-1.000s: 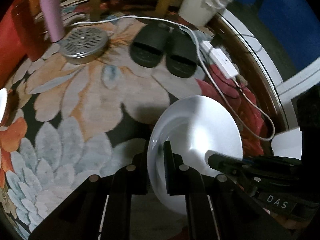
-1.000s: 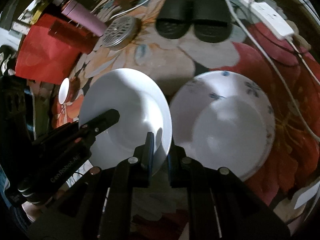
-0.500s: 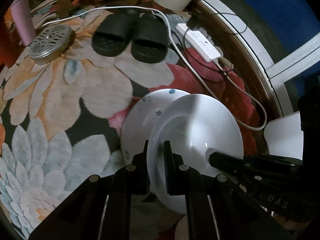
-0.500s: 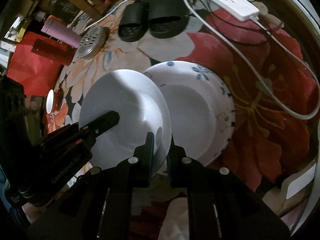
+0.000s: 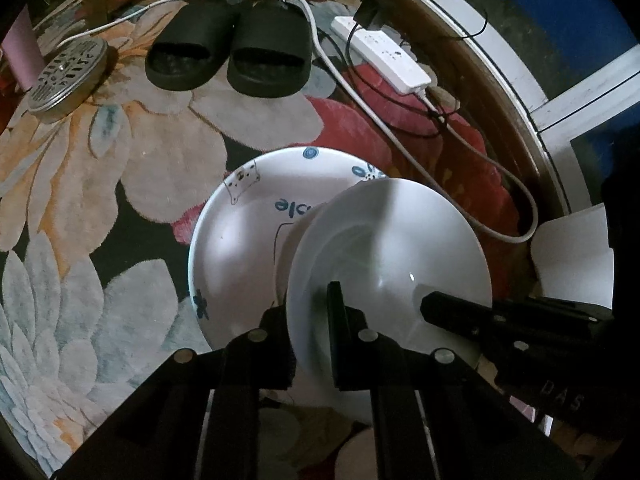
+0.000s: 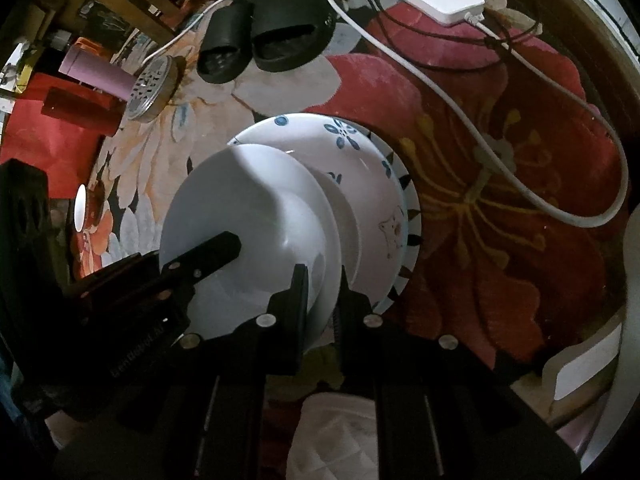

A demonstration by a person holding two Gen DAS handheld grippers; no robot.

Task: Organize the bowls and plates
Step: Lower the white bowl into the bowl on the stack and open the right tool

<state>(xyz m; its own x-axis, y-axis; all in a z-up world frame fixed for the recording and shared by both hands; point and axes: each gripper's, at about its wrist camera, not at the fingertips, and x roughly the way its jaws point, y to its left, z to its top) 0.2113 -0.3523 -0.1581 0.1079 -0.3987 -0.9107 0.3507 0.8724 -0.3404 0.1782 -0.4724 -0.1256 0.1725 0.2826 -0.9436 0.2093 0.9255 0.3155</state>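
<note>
A plain white plate (image 5: 396,248) is held by both grippers at its near rim. My left gripper (image 5: 310,308) is shut on its left edge, and my right gripper (image 6: 322,284) is shut on its right edge (image 6: 256,208). The plate hangs partly over a blue-patterned white plate (image 5: 244,240) that lies on the floral rug, also in the right wrist view (image 6: 360,168). In the right wrist view a dark-edged plate rim (image 6: 412,236) shows under the patterned plate. I cannot tell whether the held plate touches the patterned one.
Black slippers (image 5: 232,56), a white power strip (image 5: 384,56) with cables, a round metal grate lid (image 5: 68,76) and a pink tumbler (image 6: 96,72) lie beyond on the rug (image 5: 80,200). A red bag (image 6: 52,140) is at the left. White items sit near the bottom edge (image 6: 336,432).
Both grippers carried the white plate to the right and down over the patterned plate, which now shows larger and closer beneath it.
</note>
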